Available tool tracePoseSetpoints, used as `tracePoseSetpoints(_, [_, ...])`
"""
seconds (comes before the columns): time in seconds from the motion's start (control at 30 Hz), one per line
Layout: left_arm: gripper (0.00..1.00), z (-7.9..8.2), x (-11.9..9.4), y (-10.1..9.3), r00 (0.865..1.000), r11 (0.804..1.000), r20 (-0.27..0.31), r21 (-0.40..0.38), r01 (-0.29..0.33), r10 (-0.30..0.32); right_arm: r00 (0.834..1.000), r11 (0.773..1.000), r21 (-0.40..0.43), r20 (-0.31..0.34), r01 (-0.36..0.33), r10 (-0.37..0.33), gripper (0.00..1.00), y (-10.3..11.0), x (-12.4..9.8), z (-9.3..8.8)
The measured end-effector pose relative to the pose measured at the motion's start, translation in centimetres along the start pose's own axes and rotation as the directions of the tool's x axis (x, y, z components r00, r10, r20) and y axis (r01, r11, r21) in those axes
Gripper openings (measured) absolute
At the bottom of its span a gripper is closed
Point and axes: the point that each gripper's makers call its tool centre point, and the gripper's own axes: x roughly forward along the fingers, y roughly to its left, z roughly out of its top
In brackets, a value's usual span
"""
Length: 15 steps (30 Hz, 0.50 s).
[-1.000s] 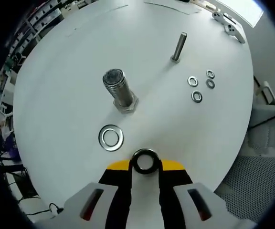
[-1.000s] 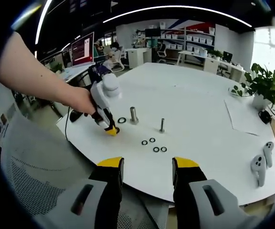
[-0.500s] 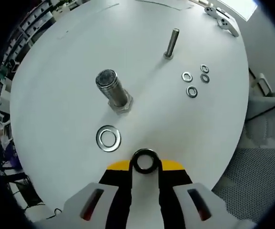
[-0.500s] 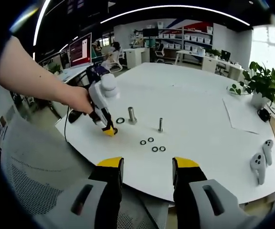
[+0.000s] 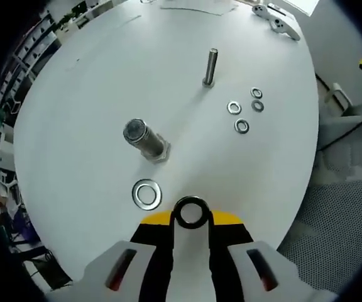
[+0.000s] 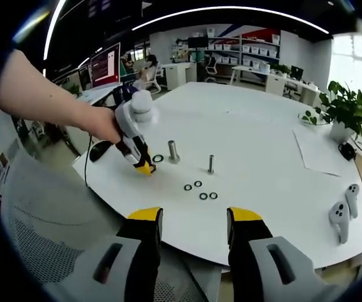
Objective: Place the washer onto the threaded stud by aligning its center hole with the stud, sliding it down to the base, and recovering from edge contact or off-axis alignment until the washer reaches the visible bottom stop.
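Note:
My left gripper [image 5: 190, 218] is shut on a dark washer [image 5: 191, 200] held upright between its yellow-tipped jaws. Ahead of it, a thick threaded stud [image 5: 144, 139] stands on the white table [image 5: 93, 88], and a large silver washer [image 5: 147, 193] lies flat between the stud and the jaws. In the right gripper view, a hand holds the left gripper [image 6: 144, 167] just left of the thick stud [image 6: 173, 151] and the flat washer [image 6: 158, 158]. My right gripper [image 6: 193, 231] hangs open off the table's near edge with nothing between its jaws.
A thin stud [image 5: 210, 66] stands farther back, with several small washers [image 5: 242, 126] lying to its right. Two white controllers [image 6: 343, 217], a paper sheet [image 6: 316, 151] and a potted plant [image 6: 347, 110] sit on the table's right side. A mesh chair [image 5: 338, 226] is beside the table.
The left gripper has lifted slightly and tilted, so the thick stud now looks more end-on and sits lower in its view. It still holds the washer. The right gripper has stayed still.

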Motion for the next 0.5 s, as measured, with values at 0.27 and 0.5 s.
tracePoseSetpoints(0.27, [0.18, 1.4, -2.1, 1.0, 0.999, 1.0, 0.042, 0.027, -0.011, 0.01, 1.0, 1.0, 0.0, 0.001, 0.001, -0.001, 0.44, 0.0, 0.0, 0.0])
tracePoseSetpoints(0.5, [0.18, 3.6, -3.7, 1.7, 0.996, 0.998, 0.083, 0.064, -0.025, 0.02, 1.0, 1.0, -0.002, -0.002, 0.002, -0.002, 0.44, -0.1, 0.0, 0.0])
